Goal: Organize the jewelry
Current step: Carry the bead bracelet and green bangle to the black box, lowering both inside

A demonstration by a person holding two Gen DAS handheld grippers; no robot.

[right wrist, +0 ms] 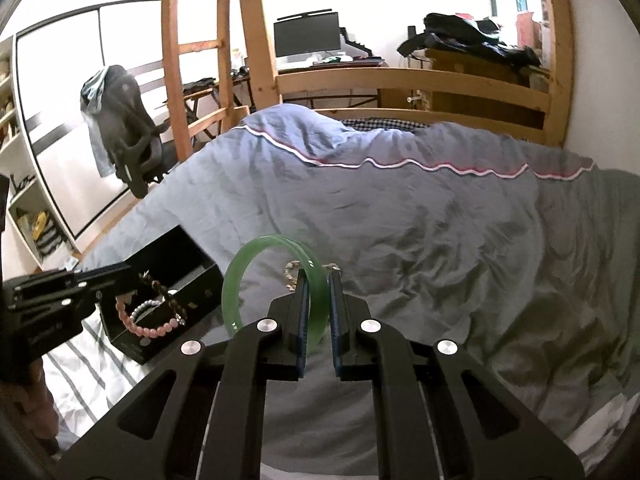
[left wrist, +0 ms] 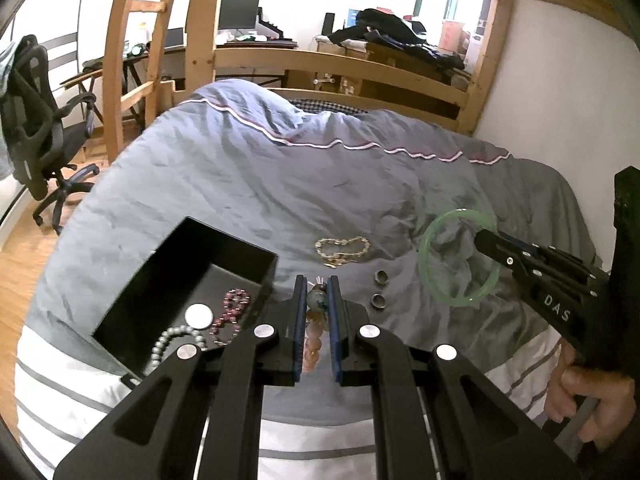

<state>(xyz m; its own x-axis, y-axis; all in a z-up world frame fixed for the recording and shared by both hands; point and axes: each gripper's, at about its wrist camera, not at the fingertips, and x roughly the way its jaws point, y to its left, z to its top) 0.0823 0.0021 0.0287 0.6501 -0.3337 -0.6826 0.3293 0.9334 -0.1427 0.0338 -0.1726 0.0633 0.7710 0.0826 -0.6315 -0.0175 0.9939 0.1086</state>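
My left gripper (left wrist: 317, 280) is shut on a pink bead bracelet (left wrist: 314, 344) and holds it above the bed, just right of the open black jewelry box (left wrist: 224, 256). The bracelet hangs from that gripper (right wrist: 132, 276) in the right wrist view (right wrist: 148, 330). The box holds a pearl bracelet (left wrist: 172, 340), a dark red bead bracelet (left wrist: 234, 308) and a round silver piece (left wrist: 198, 316). My right gripper (right wrist: 318, 276) is shut on a green jade bangle (right wrist: 248, 280) and holds it upright above the duvet; it also shows in the left wrist view (left wrist: 452, 300). A gold chain (left wrist: 340, 250) and two rings (left wrist: 380, 278) lie on the duvet.
The blue-grey duvet (left wrist: 260, 180) covers the bed, with a striped white sheet (left wrist: 72, 392) at the near edge. A wooden bed frame and ladder (left wrist: 156, 40) stand behind. An office chair (left wrist: 40, 128) is at the left, and a desk with a monitor (left wrist: 238, 10) stands beyond.
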